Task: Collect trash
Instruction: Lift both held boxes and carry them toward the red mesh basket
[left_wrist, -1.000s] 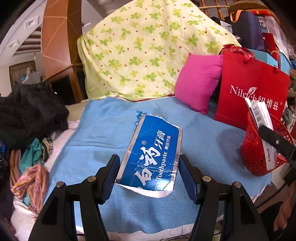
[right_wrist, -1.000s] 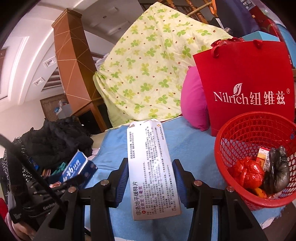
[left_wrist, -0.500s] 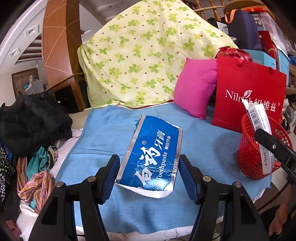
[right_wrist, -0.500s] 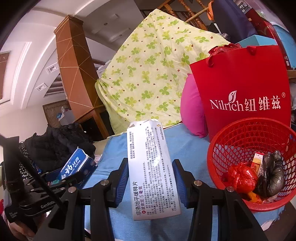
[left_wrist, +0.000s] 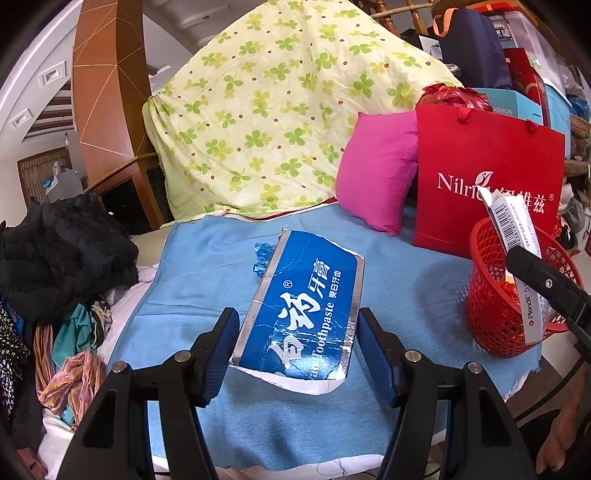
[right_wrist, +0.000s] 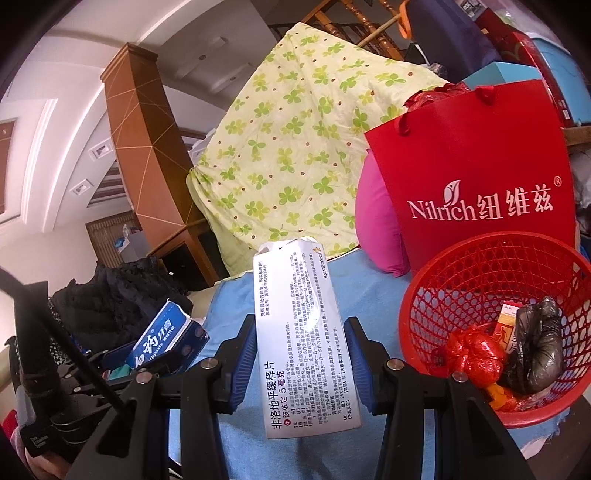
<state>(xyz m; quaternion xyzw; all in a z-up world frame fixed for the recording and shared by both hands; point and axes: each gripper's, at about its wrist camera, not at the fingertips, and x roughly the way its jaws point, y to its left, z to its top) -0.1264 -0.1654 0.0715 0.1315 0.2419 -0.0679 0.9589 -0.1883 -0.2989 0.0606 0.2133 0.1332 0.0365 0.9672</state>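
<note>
1. The left tool (left_wrist: 297, 354) grips a flattened blue toothpaste box (left_wrist: 303, 314) between its blue pads; the box juts forward from the jaws, above the blue cloth (left_wrist: 207, 266).
2. The right tool (right_wrist: 301, 363) is clenched on a white medicine box (right_wrist: 299, 332), which stands up out of the jaws and leans away from the camera.
3. In the left view that white box sits right over the near rim of the red basket (left_wrist: 491, 317), at the far right of the cloth.
4. In the right view the basket (right_wrist: 461, 273) lies just right of the right tool; inside are a red crumpled wad (right_wrist: 472, 352), a black bag (right_wrist: 535, 350) and a small orange carton (right_wrist: 508, 325).
5. The left tool and its toothpaste box show low at the left of the right view, well apart from the basket.
6. Behind the basket stand a red bag (right_wrist: 476, 177), a pink cushion (left_wrist: 376, 170) and a clover-print quilt (left_wrist: 280, 110).
</note>
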